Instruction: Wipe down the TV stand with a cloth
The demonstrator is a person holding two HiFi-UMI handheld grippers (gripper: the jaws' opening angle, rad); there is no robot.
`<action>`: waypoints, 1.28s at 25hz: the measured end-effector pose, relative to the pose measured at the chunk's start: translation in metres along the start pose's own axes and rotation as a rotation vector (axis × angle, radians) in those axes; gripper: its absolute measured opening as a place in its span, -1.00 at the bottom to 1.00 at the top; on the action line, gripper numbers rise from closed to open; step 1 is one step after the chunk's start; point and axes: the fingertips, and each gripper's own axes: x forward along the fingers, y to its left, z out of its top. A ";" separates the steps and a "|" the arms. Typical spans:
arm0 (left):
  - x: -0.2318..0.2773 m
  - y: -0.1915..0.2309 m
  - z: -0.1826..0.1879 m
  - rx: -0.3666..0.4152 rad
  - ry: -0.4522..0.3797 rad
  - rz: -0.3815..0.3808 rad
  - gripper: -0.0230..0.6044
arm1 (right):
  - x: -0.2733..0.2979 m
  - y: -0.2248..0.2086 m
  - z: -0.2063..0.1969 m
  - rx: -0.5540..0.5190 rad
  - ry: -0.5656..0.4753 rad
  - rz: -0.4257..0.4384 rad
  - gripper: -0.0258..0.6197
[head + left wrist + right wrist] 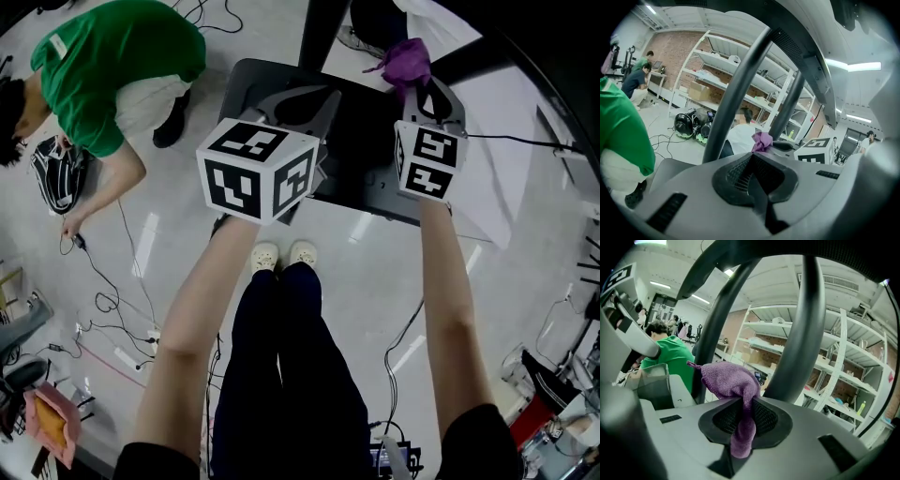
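Observation:
A purple cloth [405, 62] is bunched at the tip of my right gripper [417, 86], which is shut on it. It hangs over the far right part of the TV stand's dark base plate [370, 183]. In the right gripper view the cloth [733, 383] drapes out between the jaws of that gripper [743, 417], and a black stand pole [799, 324] rises just beyond. My left gripper [302, 106] is held above the base's left half. Its jaws [752, 177] are shut on nothing and face another slanted pole [740, 89].
A person in a green shirt [108, 66] crouches on the floor left of the stand, close to my left gripper. Cables [112, 300] trail over the pale floor. White shelving [740, 79] stands behind the stand. My own legs and feet [281, 258] are right by the base's near edge.

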 end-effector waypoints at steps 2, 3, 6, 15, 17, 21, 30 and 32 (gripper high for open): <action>0.000 0.000 -0.001 -0.007 0.001 -0.002 -0.91 | 0.005 0.005 -0.009 -0.003 0.021 0.016 -0.71; 0.001 0.000 -0.002 -0.011 0.001 -0.005 -0.91 | 0.008 0.007 -0.014 -0.001 0.031 0.021 -0.71; 0.002 -0.003 -0.004 -0.018 0.002 -0.010 -0.91 | 0.013 0.008 -0.025 0.010 0.058 0.031 -0.71; 0.002 0.004 -0.009 -0.018 0.011 -0.009 -0.91 | 0.020 0.017 -0.039 0.032 0.092 0.045 -0.71; 0.003 0.002 -0.009 -0.016 0.013 -0.009 -0.91 | 0.019 0.017 -0.039 0.039 0.089 0.051 -0.71; 0.003 -0.001 -0.009 -0.017 0.011 -0.013 -0.91 | 0.012 0.022 -0.034 0.071 0.073 0.068 -0.71; 0.012 -0.025 -0.011 0.005 0.021 -0.059 -0.91 | -0.031 0.024 -0.020 0.154 0.015 0.079 -0.71; 0.013 -0.032 -0.013 0.010 0.028 -0.076 -0.91 | -0.042 0.020 -0.017 0.178 0.001 0.070 -0.71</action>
